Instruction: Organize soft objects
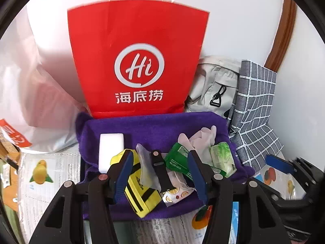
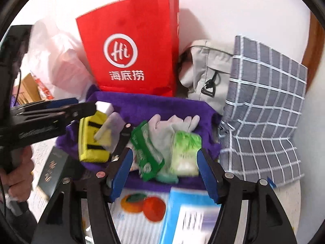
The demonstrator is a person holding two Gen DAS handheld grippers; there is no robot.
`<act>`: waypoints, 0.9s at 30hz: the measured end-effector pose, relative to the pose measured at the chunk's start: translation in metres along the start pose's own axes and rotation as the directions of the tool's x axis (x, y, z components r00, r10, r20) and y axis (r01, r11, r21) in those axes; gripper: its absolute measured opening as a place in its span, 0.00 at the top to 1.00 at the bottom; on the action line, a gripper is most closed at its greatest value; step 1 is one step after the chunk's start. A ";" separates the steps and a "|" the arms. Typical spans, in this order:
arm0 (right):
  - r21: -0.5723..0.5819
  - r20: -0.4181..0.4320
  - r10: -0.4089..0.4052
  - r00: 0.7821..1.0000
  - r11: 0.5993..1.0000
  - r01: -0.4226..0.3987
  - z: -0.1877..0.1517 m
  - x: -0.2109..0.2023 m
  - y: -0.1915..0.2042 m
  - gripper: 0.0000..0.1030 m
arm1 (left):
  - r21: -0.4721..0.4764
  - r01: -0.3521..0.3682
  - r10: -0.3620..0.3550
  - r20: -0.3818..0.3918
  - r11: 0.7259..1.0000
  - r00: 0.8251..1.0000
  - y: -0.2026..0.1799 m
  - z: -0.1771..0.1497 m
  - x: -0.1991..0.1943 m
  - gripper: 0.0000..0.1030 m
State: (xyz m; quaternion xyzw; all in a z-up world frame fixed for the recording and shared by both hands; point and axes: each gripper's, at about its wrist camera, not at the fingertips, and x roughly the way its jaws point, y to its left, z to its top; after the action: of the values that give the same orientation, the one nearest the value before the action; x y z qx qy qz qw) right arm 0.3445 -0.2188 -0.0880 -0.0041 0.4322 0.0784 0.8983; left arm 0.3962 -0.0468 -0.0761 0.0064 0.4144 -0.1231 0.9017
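Caught half-parted and empty: right hand-held gripper [image 2: 164, 172], tilted down at the heap of soft things piled on the purple towel [image 2: 162, 105]. Lay straight ahead of it, just beyond the fingertips and framed between both pads: the pale green tissue pack [image 2: 185, 152], long axis running away along the fingers, not across them. Sat touching that pack's left side: a darker green packet [image 2: 146, 152], with pale gloves [image 2: 174, 124] behind both. Hung further left, likewise parted and gripping nothing: left hand-held gripper [image 1: 161, 172], above the yellow pouch [image 1: 140, 193]. Judged nearer to the tissue pack: the right hand. Stood behind the towel: a red paper bag [image 2: 132, 40].
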 end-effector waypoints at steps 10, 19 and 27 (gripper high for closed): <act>0.005 0.114 -0.059 0.992 0.998 0.059 -0.052 -0.104 0.020 0.10 | -0.058 0.029 -0.027 0.038 0.998 0.999 -0.013 -0.052 -0.081 0.17; 0.058 0.136 -0.165 0.977 0.986 0.158 -0.105 -0.167 0.031 0.01 | -0.112 0.009 -0.001 0.071 0.994 0.997 -0.028 -0.121 -0.159 0.09; 0.097 0.144 -0.129 0.981 0.989 0.115 -0.153 -0.214 0.037 0.01 | -0.108 -0.109 0.120 0.097 0.988 0.988 -0.050 -0.177 -0.217 0.03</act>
State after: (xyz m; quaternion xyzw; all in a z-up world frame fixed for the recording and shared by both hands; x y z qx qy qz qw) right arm 0.0889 -0.2235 -0.0153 0.0152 0.3656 0.0040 0.9307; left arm 0.1167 -0.0278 -0.0253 -0.0225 0.3717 -0.0498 0.9267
